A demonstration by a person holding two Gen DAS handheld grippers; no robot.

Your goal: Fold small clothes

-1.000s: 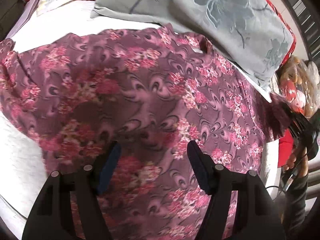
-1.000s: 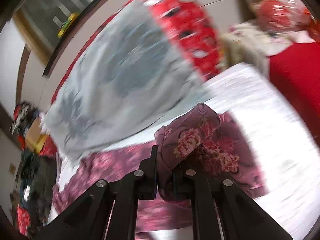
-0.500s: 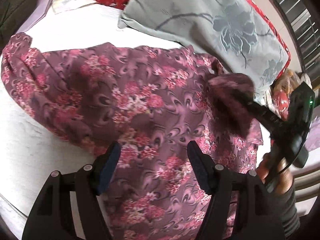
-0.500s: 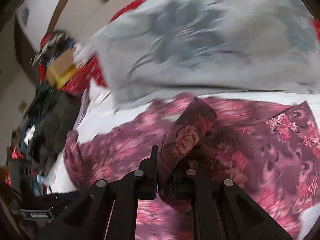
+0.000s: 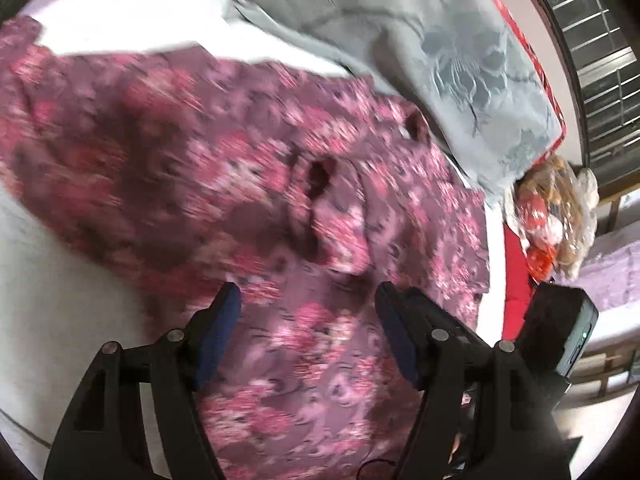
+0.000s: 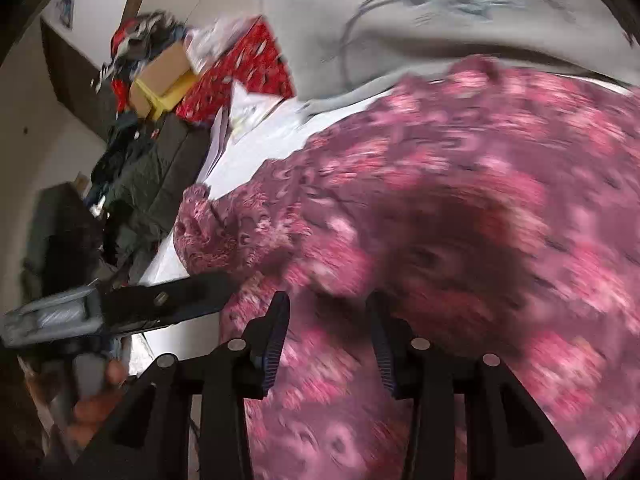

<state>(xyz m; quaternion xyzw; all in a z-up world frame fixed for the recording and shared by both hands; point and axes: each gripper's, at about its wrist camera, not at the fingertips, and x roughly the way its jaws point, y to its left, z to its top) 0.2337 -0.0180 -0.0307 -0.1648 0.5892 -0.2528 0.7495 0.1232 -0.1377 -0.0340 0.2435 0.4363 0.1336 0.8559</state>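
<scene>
A purple garment with pink flowers (image 5: 248,184) lies spread on a white bed (image 5: 60,304); one sleeve is folded over its middle. It also fills the right wrist view (image 6: 460,208). My left gripper (image 5: 308,328) is open and empty just above the garment's near part. My right gripper (image 6: 326,332) is open and empty over the garment, with nothing between its jaws. The right gripper's body shows at the lower right of the left wrist view (image 5: 560,332). The left gripper's body shows at the left of the right wrist view (image 6: 132,312). Both views are blurred.
A grey flowered pillow (image 5: 420,40) lies behind the garment on a red patterned cover (image 6: 244,68). A bagged toy (image 5: 556,216) sits at the bed's right. Papers (image 6: 240,116), a cardboard box (image 6: 164,72) and dark clothes (image 6: 132,168) are piled at the far left.
My right gripper carried the sleeve across the garment, let it go and opened. The sleeve now lies folded over the middle. My left gripper stayed open and shifted over the garment.
</scene>
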